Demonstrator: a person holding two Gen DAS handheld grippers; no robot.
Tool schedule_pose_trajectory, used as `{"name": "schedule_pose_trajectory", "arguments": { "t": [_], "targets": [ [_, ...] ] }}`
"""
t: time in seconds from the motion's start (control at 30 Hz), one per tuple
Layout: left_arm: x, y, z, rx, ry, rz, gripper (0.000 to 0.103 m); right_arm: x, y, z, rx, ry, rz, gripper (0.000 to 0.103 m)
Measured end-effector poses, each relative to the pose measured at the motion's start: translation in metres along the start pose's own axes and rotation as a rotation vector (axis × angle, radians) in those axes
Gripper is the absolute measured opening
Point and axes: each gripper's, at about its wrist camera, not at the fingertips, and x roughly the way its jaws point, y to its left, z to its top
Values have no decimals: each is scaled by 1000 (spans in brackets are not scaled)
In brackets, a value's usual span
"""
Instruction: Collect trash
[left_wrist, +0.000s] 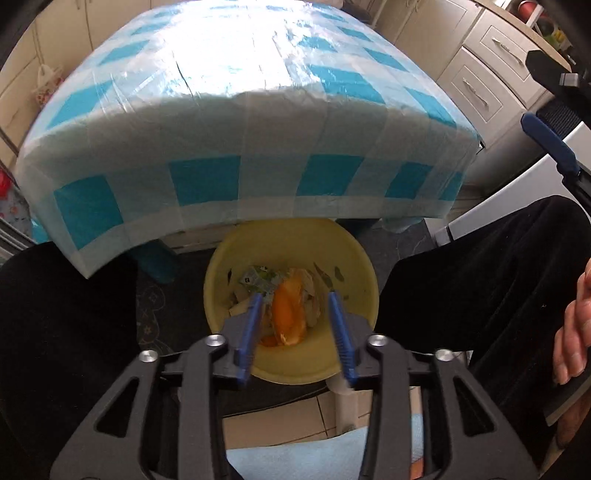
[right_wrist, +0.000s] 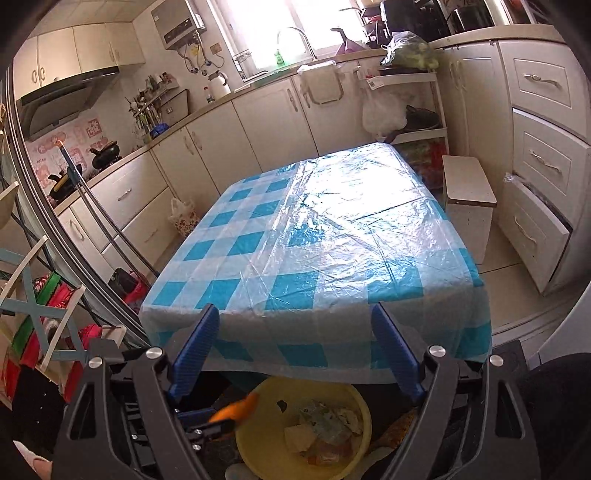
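The step in hand looked like the drop: the left gripper (left_wrist: 297, 325) pointed steeply down over the yellow bin (left_wrist: 236, 258) on the floor just under the bench (left_wrist: 207, 184) edge, its blue fingers apart with the orange peel (left_wrist: 288, 314) between them, seemingly loose and above the paper scraps (left_wrist: 255, 280) already in the bin. The right wrist view showed the peel blurred at the bin's rim. The right gripper (right_wrist: 295, 354) hung higher, aimed across the checked bench top, jaws spread wide and empty. The next move probably called for lifting the left gripper clear and looking for more trash; none showed on the bench.
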Motion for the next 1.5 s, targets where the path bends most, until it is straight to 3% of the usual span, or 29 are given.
{"name": "schedule_pose_trajectory", "arguments": {
  "t": [0.13, 0.23, 0.47, 0.63, 0.77, 0.97, 1.5],
  "targets": [
    [-35, -2, 0, 8, -143, 74, 71, -15, 0, -3, 4, -30, -7, 85],
    [-72, -4, 1, 1, -276, 149, 84, -25, 3, -2, -5, -65, -23, 87],
    [-165, -6, -12, -14, -556, 234, 96, -75, 25, -7, -49, -168, -51, 93],
    [-215, -5, -26, -15, -672, 282, 96, -115, 50, -1, -102, -218, -30, 93],
    [-245, -4, -36, -27, -727, 310, 96, -142, 65, 1, -112, -252, -33, 95],
    [-274, -4, -52, -42, -747, 319, 96, -162, 87, -15, -120, -242, -43, 96],
    [-286, -7, -73, -56, -775, 347, 96, -170, 118, -30, -193, -261, -78, 96]
  ]
}}
